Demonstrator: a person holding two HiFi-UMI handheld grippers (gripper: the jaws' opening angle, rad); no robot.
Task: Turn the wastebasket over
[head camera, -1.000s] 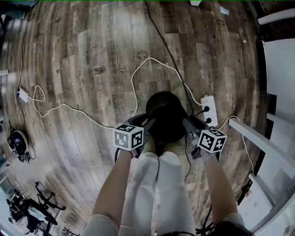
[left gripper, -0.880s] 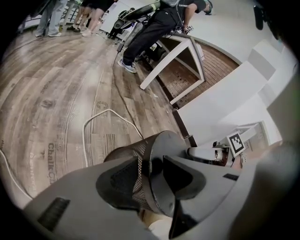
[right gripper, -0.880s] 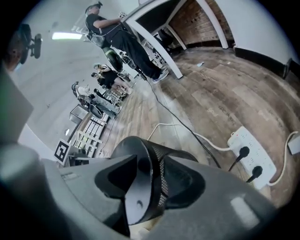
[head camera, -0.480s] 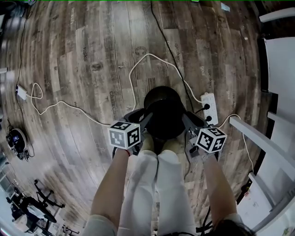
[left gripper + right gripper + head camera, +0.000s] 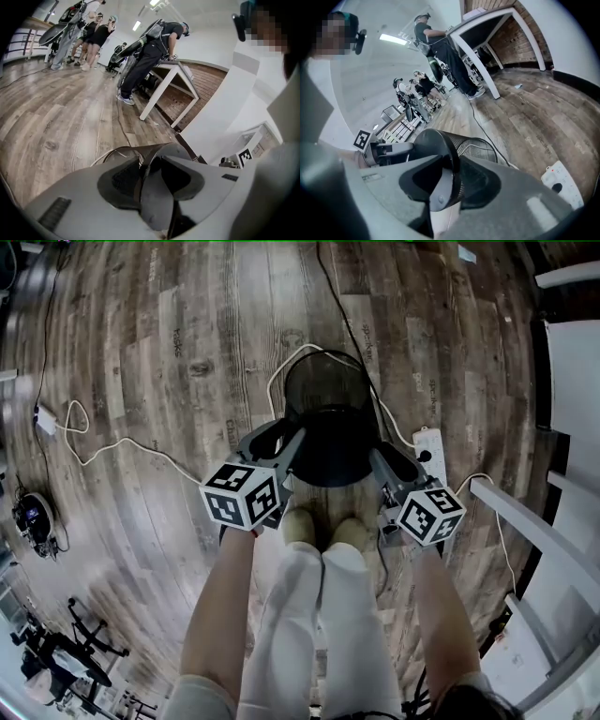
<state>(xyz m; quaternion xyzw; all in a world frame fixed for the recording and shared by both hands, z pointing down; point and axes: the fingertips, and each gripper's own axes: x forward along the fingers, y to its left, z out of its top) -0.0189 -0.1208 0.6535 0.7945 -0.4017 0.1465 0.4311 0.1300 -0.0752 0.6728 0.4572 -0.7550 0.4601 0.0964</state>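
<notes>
The wastebasket (image 5: 328, 418) is black wire mesh with a solid black base. It hangs above the floor on its side, base toward me and open mouth pointing away. My left gripper (image 5: 292, 442) pinches the base edge on the left, and my right gripper (image 5: 375, 457) pinches it on the right. Both pairs of jaws have just been closing, each with the basket's edge between them. In the left gripper view the mesh wall (image 5: 129, 171) sits between the left gripper (image 5: 150, 164) jaws. In the right gripper view the base rim of the wastebasket (image 5: 440, 150) is clamped in the right gripper (image 5: 449, 176).
A white power strip (image 5: 427, 460) lies on the wood floor right of the basket, with a white cable (image 5: 122, 451) looping left and a black cable (image 5: 342, 306) running away. My shoes (image 5: 319, 529) are just below the basket. White furniture (image 5: 525, 512) stands at right. A person bends at a table (image 5: 168, 77).
The basket stood base-up on the floor by my feet. It has been lifted and tipped away from me, showing its mesh side and mouth. Both grippers rose and moved forward with it.
</notes>
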